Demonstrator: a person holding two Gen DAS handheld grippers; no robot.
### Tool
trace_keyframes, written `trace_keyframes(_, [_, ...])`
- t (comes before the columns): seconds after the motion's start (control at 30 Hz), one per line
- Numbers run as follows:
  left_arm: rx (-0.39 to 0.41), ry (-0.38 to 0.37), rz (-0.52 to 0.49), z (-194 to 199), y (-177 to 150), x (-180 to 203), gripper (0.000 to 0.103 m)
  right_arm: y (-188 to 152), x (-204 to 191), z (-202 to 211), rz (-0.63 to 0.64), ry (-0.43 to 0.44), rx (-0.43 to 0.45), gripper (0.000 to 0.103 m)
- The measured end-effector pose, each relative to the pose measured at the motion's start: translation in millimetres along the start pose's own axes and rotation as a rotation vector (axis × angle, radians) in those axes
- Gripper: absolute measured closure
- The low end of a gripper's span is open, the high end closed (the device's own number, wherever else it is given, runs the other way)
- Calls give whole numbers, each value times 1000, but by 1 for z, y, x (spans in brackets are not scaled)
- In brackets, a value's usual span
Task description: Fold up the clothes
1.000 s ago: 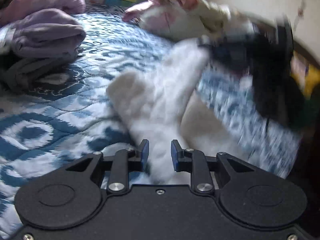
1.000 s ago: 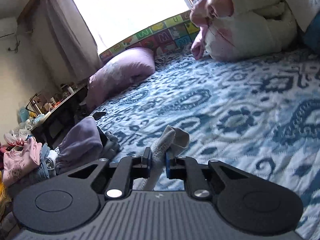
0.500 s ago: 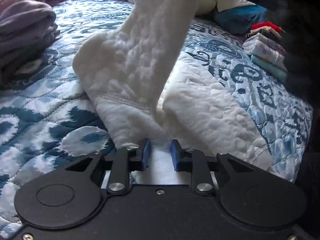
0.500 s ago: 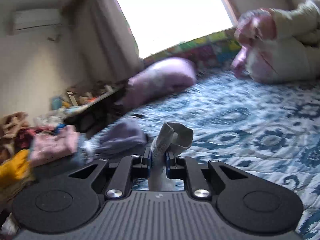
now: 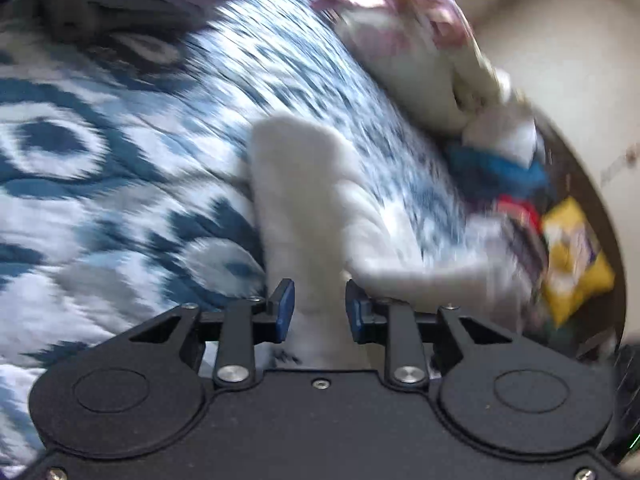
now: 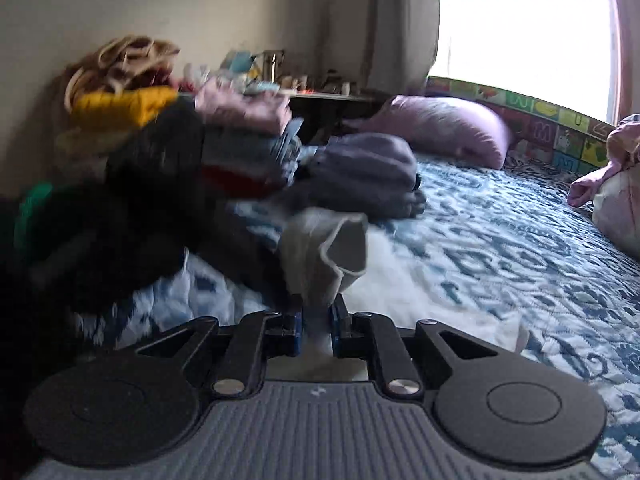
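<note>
Pinching a grey-white cloth fold (image 6: 324, 256), the right gripper (image 6: 316, 322) is clamped; the left gripper (image 5: 318, 306), jaws just widening, straddles the white garment (image 5: 304, 200) on the blue-patterned bedspread (image 5: 100, 184).

A lilac pillow (image 6: 448, 132) lies on the blue-patterned quilt (image 6: 520, 240) — beneath a bright window (image 6: 520, 28).

I'm over a bed w/ blue-and-white patterned quilt (image 6: 520, 240). Bright window (image 6: 520, 20) at the far side, blown out, beige curtain (image 6: 400, 20) to its left. Colourful alphabet mat (image 6: 552, 116) stands along the sill. Purple pillow (image 6: 444, 132) beside it. Plain cream wall (image 6: 140, 0); dark cluttered side table (image 6: 332, 98) against it.
</note>
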State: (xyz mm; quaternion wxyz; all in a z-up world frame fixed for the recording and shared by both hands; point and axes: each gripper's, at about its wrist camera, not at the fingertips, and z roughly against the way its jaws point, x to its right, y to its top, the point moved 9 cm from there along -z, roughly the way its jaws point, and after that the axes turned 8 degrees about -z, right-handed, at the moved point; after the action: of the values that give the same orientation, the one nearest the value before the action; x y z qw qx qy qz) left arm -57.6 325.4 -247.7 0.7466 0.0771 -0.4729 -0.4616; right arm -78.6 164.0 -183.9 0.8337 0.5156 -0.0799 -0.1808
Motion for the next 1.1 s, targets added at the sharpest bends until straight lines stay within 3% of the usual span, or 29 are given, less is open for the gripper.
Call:
trace_keyframes(0.07, [48, -1, 59, 9, 9, -9, 78, -5, -4, 0, 33, -19, -11, 88])
trace_keyframes(0.2, [140, -21, 43, 19, 27, -3, 78, -14, -6, -3, 107, -28, -43, 88])
trace_keyframes(0.37, [131, -22, -18, 0, 41, 5, 78, -31, -18, -9, 263, -41, -111, 88])
trace_keyframes(0.47, [102, 57, -97, -21, 45, 0, 79, -40, -22, -12, 328, -54, -146, 88])
trace_keyframes(0.5, [94, 82, -147, -26, 44, 3, 86, -42, -22, -11, 332, -55, -150, 88])
trace_keyframes(0.6, [98, 157, -339, -35, 44, 17, 88, -40, -20, 0, 284, -54, -136, 88])
trace_keyframes(0.67, [89, 164, -405, -38, 45, 22, 87, -36, -18, 9, 246, -53, -119, 84])
trace_keyframes(0.9, [137, 158, -310, -26, 60, 9, 85, -2, -9, 47, 17, 1, -13, 77])
trace_keyframes(1.0, [119, 138, -258, -30, 59, 4, 85, 11, -10, 33, -58, -22, 10, 76])
trace_keyframes(1.1, [100, 128, -287, -36, 54, 12, 85, 9, -31, 4, -2, -40, -33, 74])
